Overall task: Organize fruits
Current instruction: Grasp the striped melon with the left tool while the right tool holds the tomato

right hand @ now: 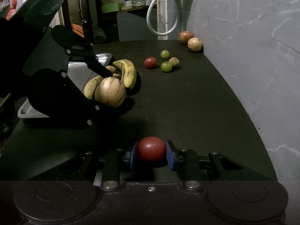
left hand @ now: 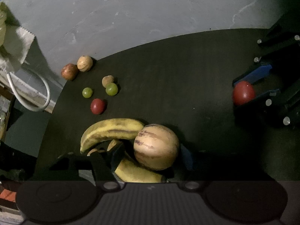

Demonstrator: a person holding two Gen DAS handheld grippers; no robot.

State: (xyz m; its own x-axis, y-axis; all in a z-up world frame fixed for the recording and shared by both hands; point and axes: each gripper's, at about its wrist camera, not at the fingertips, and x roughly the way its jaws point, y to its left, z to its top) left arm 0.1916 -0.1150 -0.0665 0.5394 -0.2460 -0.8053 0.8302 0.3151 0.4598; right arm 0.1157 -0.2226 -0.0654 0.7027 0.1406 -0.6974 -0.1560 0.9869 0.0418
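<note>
My left gripper (left hand: 152,156) is closed around a tan striped melon (left hand: 156,147), which sits against a bunch of yellow bananas (left hand: 110,131); the right wrist view shows the same melon (right hand: 110,91) and bananas (right hand: 129,71). My right gripper (right hand: 151,154) is shut on a red tomato (right hand: 151,151) just above the dark table (right hand: 196,97); it also shows in the left wrist view (left hand: 243,92). A second red tomato (left hand: 97,106), two green grapes (left hand: 111,89), a small brown fruit (left hand: 107,80), a reddish fruit (left hand: 69,71) and a tan round fruit (left hand: 84,63) lie farther back.
A metal tray (right hand: 31,110) lies at the table's left edge under my left gripper. A grey wall (right hand: 253,37) borders the right side. A white cable loop (right hand: 161,31) hangs past the far edge, with shelves behind.
</note>
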